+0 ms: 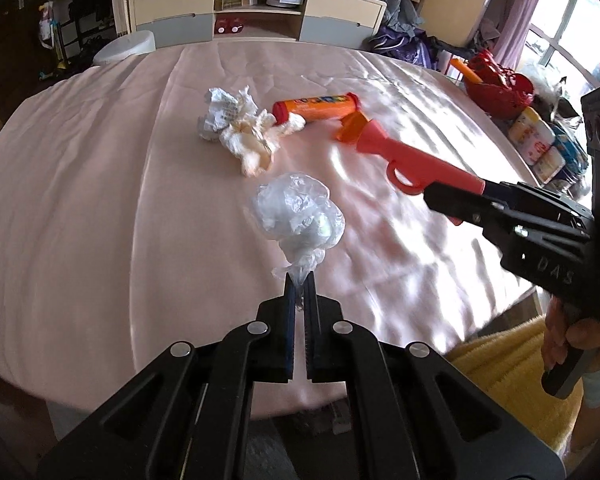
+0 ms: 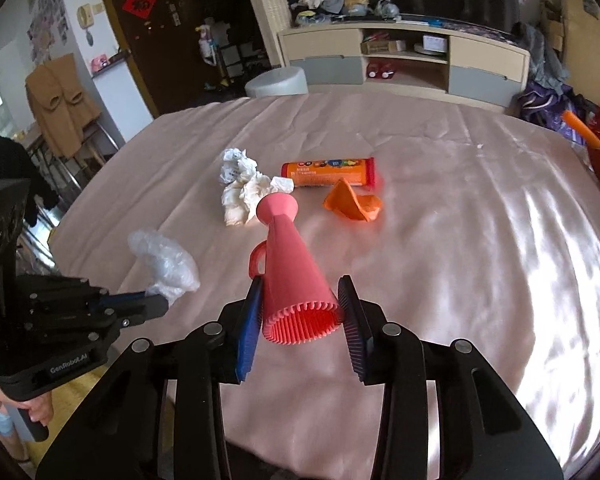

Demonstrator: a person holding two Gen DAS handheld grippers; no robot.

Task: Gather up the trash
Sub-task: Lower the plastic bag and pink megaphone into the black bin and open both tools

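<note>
My left gripper is shut on the tail of a crumpled clear plastic bag, also seen in the right wrist view. My right gripper is shut on the wide ribbed end of a pink cone-shaped piece with a loop handle; it also shows in the left wrist view. On the pink cloth lie crumpled white tissues, an orange tube and an orange scrap.
The table has a pink satin cloth. A low cabinet stands behind it. A red basket and packaged goods sit off the right edge. A white stool stands at the far side.
</note>
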